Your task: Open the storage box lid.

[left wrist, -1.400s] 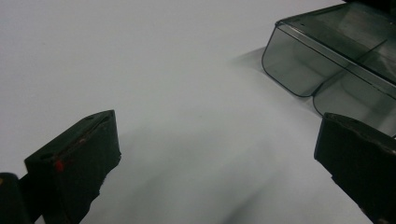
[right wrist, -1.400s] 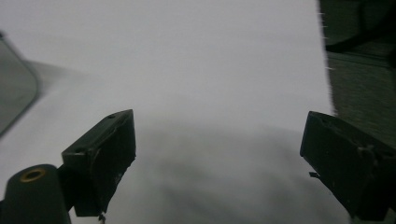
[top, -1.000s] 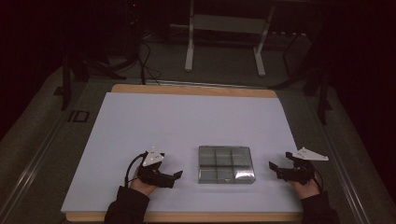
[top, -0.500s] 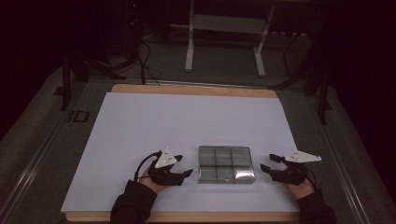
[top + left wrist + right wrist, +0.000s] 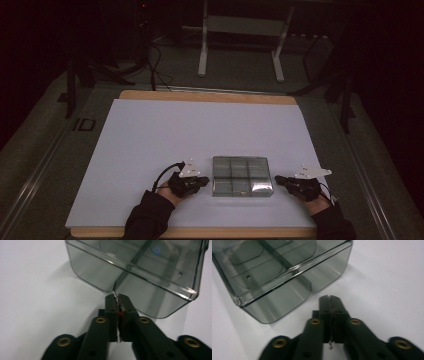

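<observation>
Now the clear box [image 5: 242, 175] sits between left tongs [image 5: 205, 180] and right tongs [image 5: 278, 179], both closed empty.

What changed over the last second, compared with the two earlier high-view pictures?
Both hands moved inward toward the clear compartment box. The left gripper and right gripper have just been closing and now stand shut with nothing between the jaws, each tip close to a side wall of the box. The box stayed where it was on the white sheet.
</observation>
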